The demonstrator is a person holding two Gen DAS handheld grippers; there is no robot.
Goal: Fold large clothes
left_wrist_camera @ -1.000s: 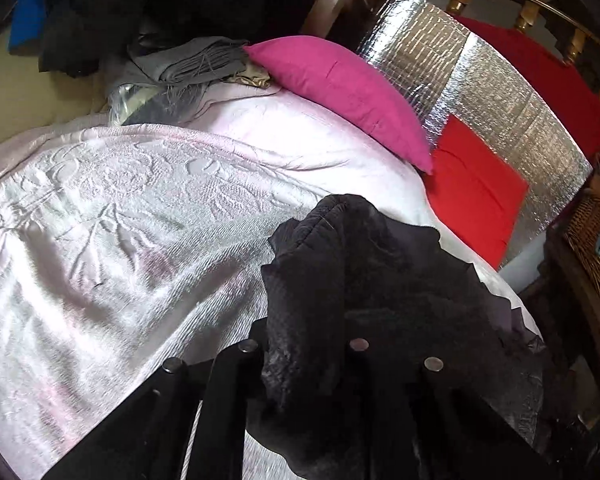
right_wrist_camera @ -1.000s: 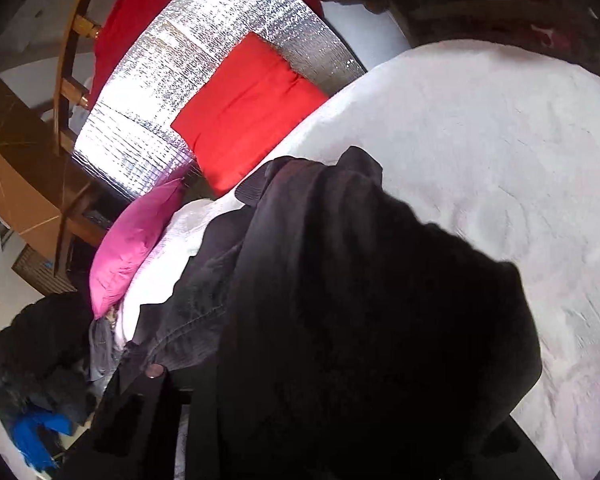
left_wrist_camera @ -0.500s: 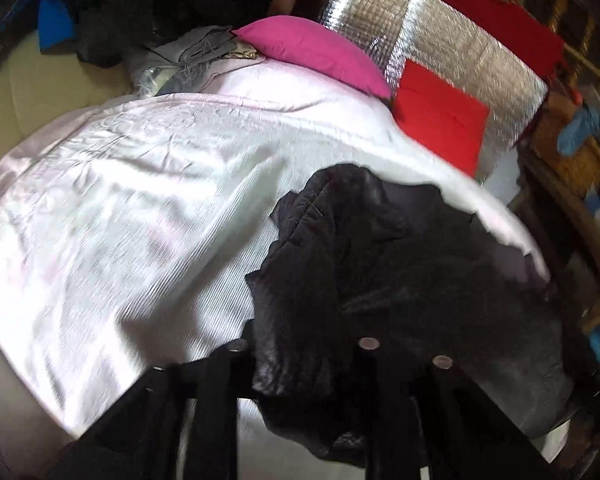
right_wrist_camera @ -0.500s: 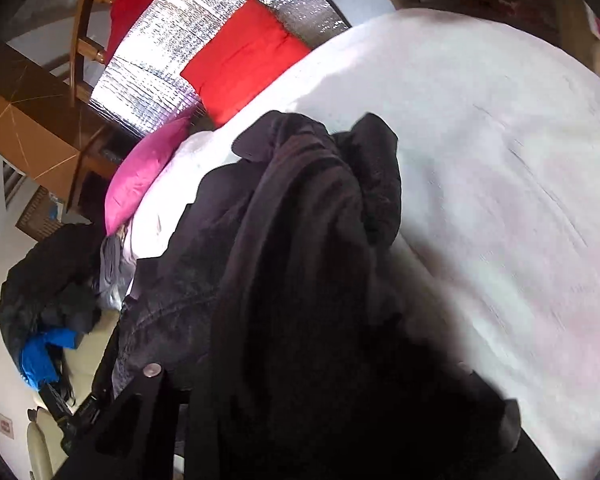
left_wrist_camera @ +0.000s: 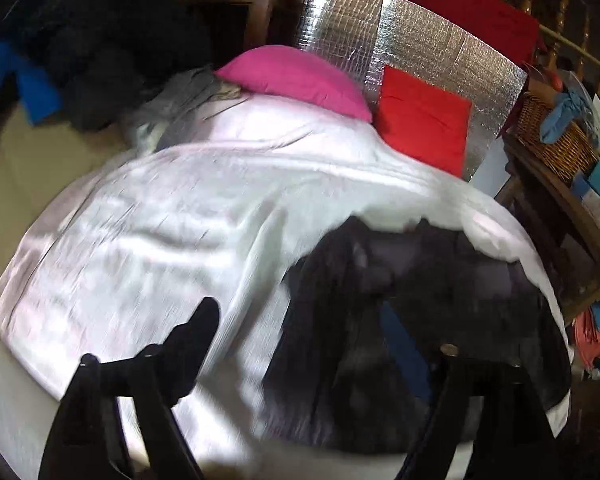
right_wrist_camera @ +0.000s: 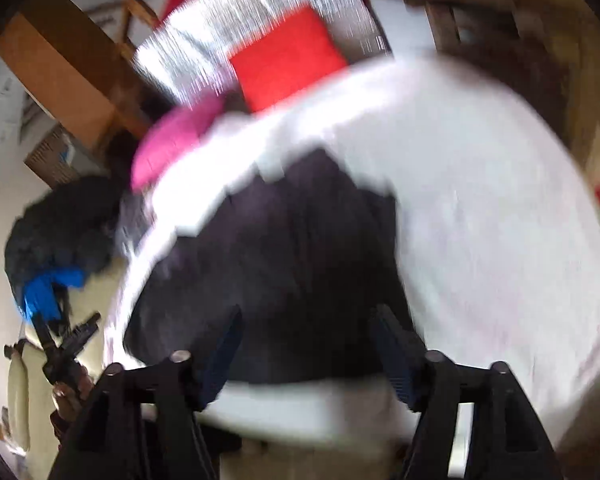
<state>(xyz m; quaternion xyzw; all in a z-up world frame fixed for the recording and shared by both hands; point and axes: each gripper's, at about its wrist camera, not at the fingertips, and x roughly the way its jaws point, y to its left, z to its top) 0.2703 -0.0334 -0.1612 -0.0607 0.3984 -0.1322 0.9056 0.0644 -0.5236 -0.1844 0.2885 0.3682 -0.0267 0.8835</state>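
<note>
Your left gripper (left_wrist_camera: 300,344): jaws wide apart, nothing between them, one finger at 7 o'clock, other at 5 o'clock over garment (left_wrist_camera: 420,300). Your right gripper (right_wrist_camera: 312,340): jaws spread wide, empty, garment (right_wrist_camera: 283,248) just ahead at 12 o'clock. Garment dark, crumpled, lying on white bed (left_wrist_camera: 159,232). Pink pillow (left_wrist_camera: 295,80) and red cushion (left_wrist_camera: 424,120) at head of bed, 12 to 1 o'clock. Right view blurred.
</note>
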